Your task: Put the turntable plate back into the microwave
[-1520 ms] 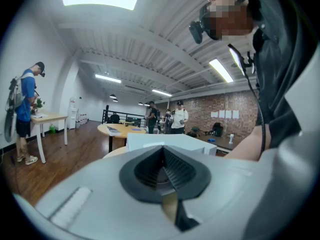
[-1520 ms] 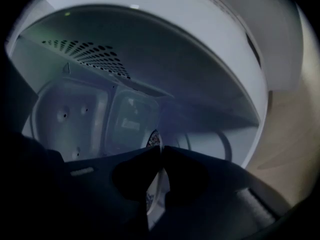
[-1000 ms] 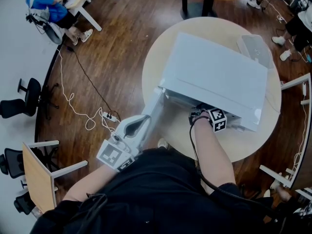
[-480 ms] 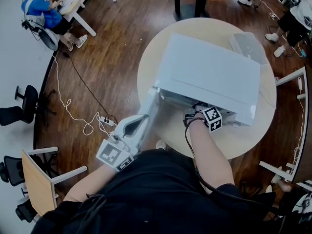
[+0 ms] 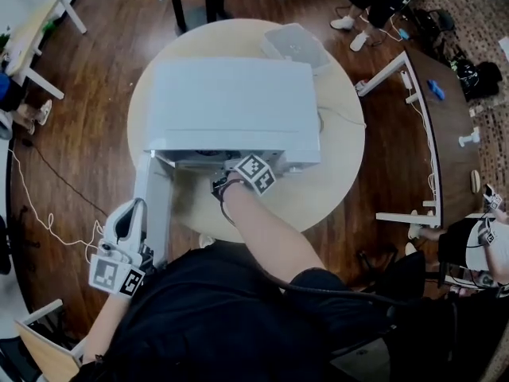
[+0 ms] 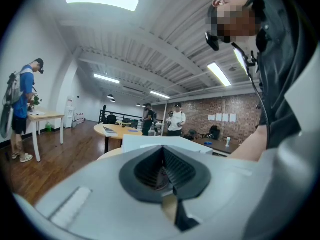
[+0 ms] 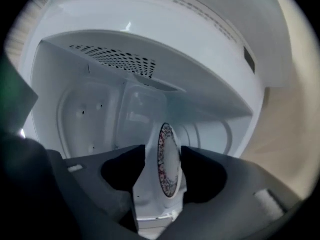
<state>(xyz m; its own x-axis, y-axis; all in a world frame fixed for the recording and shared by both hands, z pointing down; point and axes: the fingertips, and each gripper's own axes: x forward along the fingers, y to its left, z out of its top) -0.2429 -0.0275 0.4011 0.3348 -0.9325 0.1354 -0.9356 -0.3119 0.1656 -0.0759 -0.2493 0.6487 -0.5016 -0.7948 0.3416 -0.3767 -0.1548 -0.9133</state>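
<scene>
The white microwave (image 5: 231, 102) is parked on the round, pale surface (image 5: 334, 181) with its door (image 5: 157, 205) swung wide open toward the left gripper's side.

The right gripper (image 7: 164, 166) is poked into the open cavity, so from the head view only its marker cube (image 5: 256, 173) can really be seen at the oven's mouth. In the right gripper view the turntable plate (image 7: 169, 149) is seen edge-on between the fingers, patterned rim and all, well inside the oven and facing the ringed recess of the cavity floor. The fingers are opening around it: a clear gap shows on one side and the other finger sits very close to it, so it doesn't look clamped. Whether the plate is properly seated on the floor can't be told.

The left gripper (image 5: 135, 209) is held just beside the outer edge of the open door. In the left gripper view its fingers (image 6: 172, 170) are seen closed up together, and nothing can be made out between them. Contact with the door isn't clear from either view.

A few people can be spotted standing around tables in the background.
</scene>
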